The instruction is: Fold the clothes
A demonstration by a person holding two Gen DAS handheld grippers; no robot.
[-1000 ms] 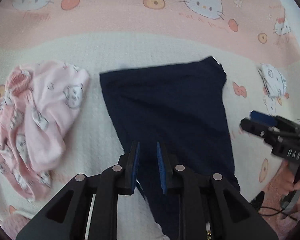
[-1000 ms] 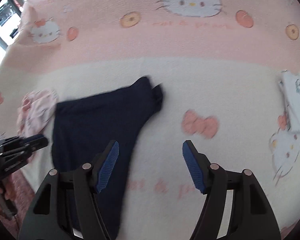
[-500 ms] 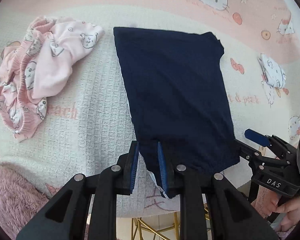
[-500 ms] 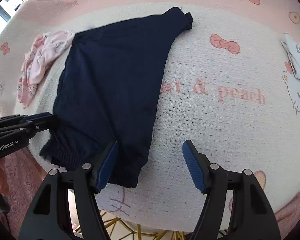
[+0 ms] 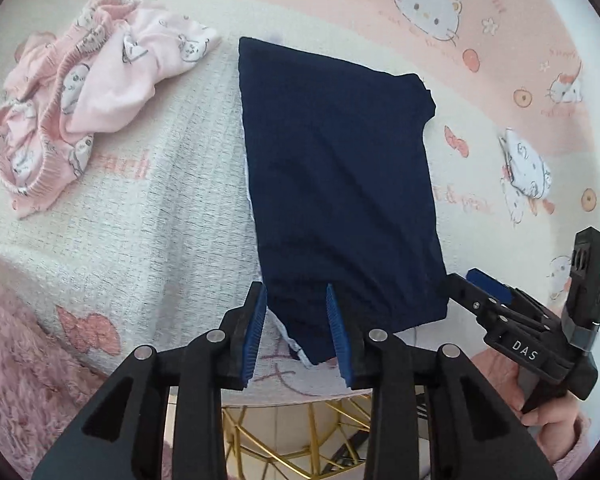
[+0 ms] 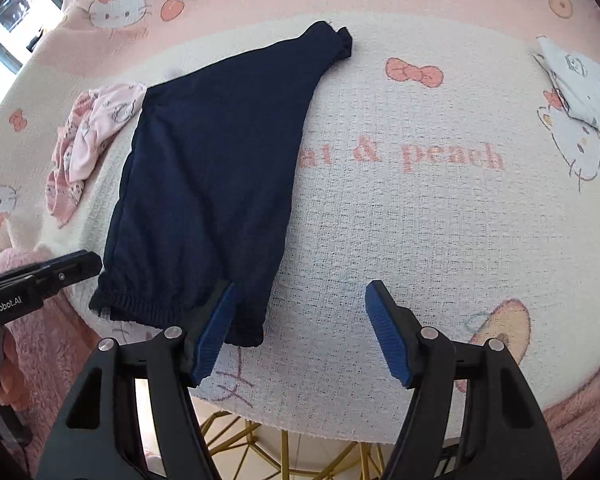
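A navy garment (image 5: 340,168) lies spread flat on the cartoon-cat blanket (image 5: 160,208), its elastic waistband at the near table edge. My left gripper (image 5: 296,300) points down over the waistband's left corner. Its jaws are opening: the cloth lies between them and the pads do not press on it. My right gripper (image 6: 300,296) stands wide open at the waistband's right corner (image 6: 244,328), its left pad (image 6: 216,328) above the cloth and the right pad over bare blanket. In the right wrist view the same garment (image 6: 220,160) tapers toward the far side.
A crumpled pink garment (image 5: 80,112) lies left of the navy one. A folded white printed cloth (image 6: 580,84) sits at the far right. The table edge is just under both grippers, with a gold wire frame (image 5: 292,432) below. A pink fluffy cover (image 5: 28,360) hangs at the near left.
Both grippers drew back toward the near table edge, pulling the navy garment flat along the blanket. The left jaws widened off the waistband. The right jaws stayed wide.
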